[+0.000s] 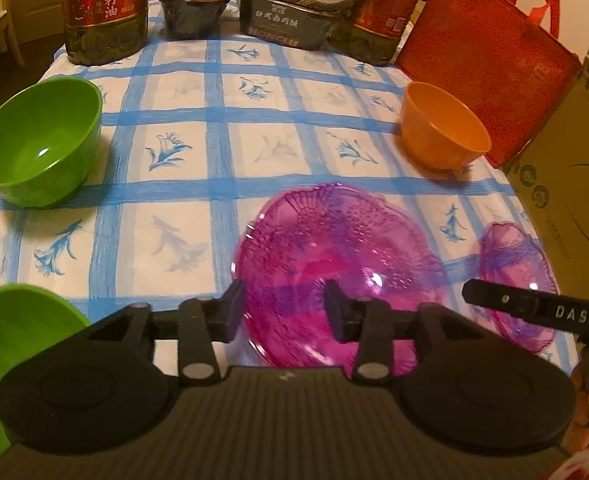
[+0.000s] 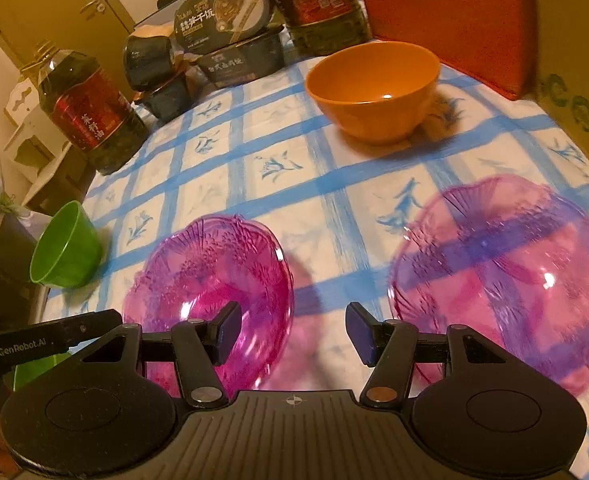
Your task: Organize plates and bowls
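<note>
Two pink see-through plates lie on the checked tablecloth. In the left wrist view one pink plate (image 1: 334,264) lies just ahead of my open, empty left gripper (image 1: 284,308), its near rim between the fingers; the second pink plate (image 1: 514,280) is to the right. In the right wrist view my right gripper (image 2: 292,330) is open and empty above the gap between the left pink plate (image 2: 214,280) and the right pink plate (image 2: 506,268). An orange bowl (image 2: 374,88) stands further back. A green bowl (image 1: 40,144) stands at far left; another green bowl (image 1: 10,344) is near left.
Oil bottles (image 1: 104,8), black food boxes (image 1: 290,20) and a red bag (image 1: 490,64) line the table's back. A cardboard box (image 1: 574,168) stands at the right edge. The table's left edge (image 2: 54,296) drops off beside the green bowl (image 2: 66,248).
</note>
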A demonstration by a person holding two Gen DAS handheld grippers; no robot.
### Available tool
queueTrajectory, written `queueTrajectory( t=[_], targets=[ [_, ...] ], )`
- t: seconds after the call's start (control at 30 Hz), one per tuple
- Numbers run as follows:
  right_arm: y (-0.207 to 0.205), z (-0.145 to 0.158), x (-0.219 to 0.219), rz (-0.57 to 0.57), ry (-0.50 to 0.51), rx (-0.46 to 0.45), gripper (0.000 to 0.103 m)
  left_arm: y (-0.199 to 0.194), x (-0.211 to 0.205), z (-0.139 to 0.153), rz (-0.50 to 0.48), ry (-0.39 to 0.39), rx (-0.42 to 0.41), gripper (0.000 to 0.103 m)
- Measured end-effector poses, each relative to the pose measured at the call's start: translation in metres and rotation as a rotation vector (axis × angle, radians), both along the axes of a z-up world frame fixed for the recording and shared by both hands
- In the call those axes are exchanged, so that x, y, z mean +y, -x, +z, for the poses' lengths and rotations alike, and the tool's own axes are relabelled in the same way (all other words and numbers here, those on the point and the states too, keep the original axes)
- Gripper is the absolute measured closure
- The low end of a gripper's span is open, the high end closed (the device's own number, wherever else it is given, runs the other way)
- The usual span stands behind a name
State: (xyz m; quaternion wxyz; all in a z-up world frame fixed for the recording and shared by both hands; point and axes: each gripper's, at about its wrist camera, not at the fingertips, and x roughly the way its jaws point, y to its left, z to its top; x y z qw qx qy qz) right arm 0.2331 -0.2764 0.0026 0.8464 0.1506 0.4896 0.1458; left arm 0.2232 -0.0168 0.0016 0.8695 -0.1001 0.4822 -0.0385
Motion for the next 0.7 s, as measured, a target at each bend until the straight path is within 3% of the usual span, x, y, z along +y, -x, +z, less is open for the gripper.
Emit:
queueTrajectory(
  t=[0.33,0.7],
  targets=[
    [0.049,0.012,-0.030,-0.091,0.010,0.011,0.045,0.029,-0.038,0.004,-0.048,0.025,-0.008,0.040],
    [0.089,0.022,-0.085,-0.224,0.050,0.009,0.045,0.041,-0.096,0.011,-0.151,0.024,-0.072,0.028]
  ],
)
